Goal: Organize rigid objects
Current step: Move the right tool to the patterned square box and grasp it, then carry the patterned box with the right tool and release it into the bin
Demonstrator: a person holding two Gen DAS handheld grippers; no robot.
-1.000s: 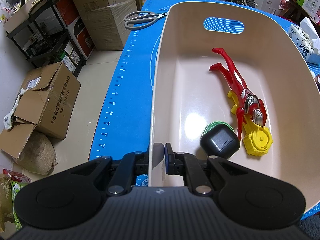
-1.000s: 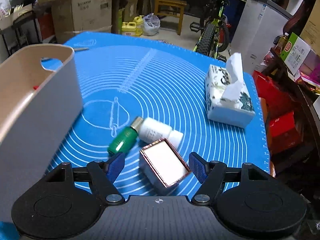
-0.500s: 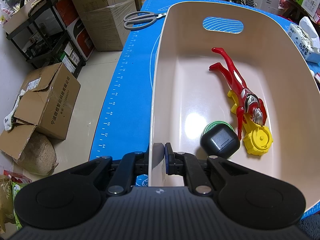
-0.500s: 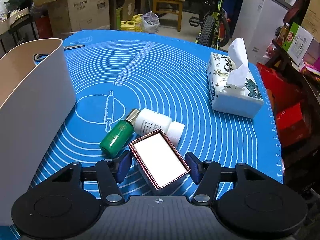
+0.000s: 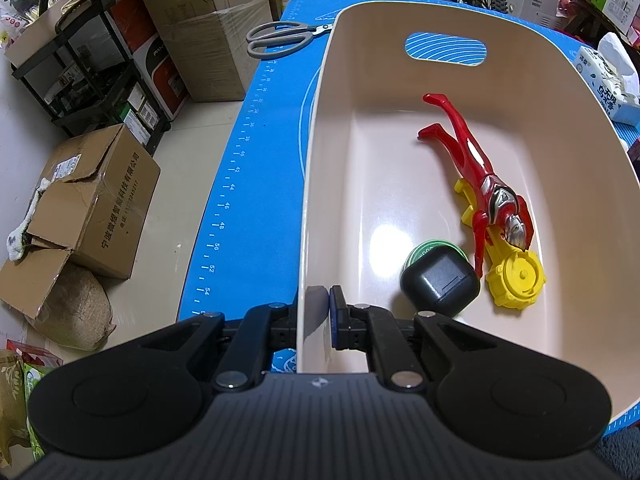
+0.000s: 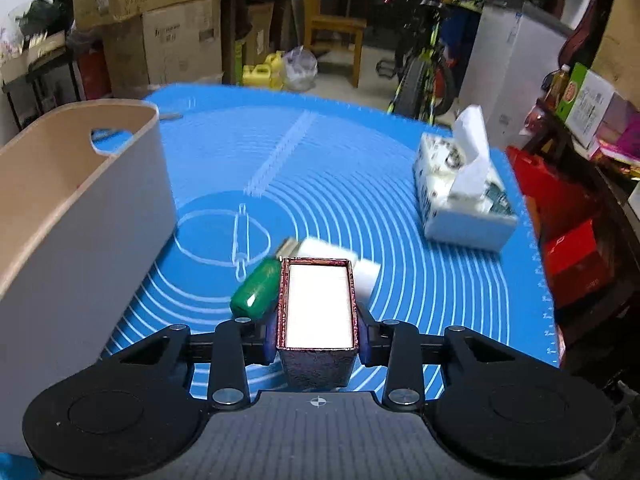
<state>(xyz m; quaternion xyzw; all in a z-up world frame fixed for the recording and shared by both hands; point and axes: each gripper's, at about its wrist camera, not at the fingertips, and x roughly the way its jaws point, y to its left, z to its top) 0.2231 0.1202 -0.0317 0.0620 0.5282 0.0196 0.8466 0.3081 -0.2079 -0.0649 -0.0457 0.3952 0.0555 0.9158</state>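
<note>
Right wrist view: right gripper (image 6: 318, 334) pinches the box (image 6: 318, 312), level; left gripper (image 5: 318, 322) clamps the bin (image 5: 316, 200) wall.

Glossy beige plastic bin (image 5: 440, 184) w/ a bright glare spot on its smooth floor; outside wall looks matt grey-white. Inside: shiny red plastic figure (image 5: 476, 176) w/ silver chest, yellow plastic toy (image 5: 516, 280), smooth semi-gloss black case (image 5: 440, 286). Blue mat (image 6: 360, 184) on tabletop, matt, rubbery-looking, printed white lines. Scissors (image 5: 280, 36): metal blades, grey plastic handles. Box (image 6: 318, 312): rough dark-red sparkly sides, smooth white top. Green bottle (image 6: 258, 288) glossy, metallic cap. White bottle (image 6: 360, 268) blurred. Tissue pack (image 6: 464, 200): printed wrap, soft paper tissue poking out. Both tools matt black plastic, ribbed; fingers (image 5: 334, 316) have blue pads. Cardboard boxes (image 5: 96, 208) on the floor, matt brown.
</note>
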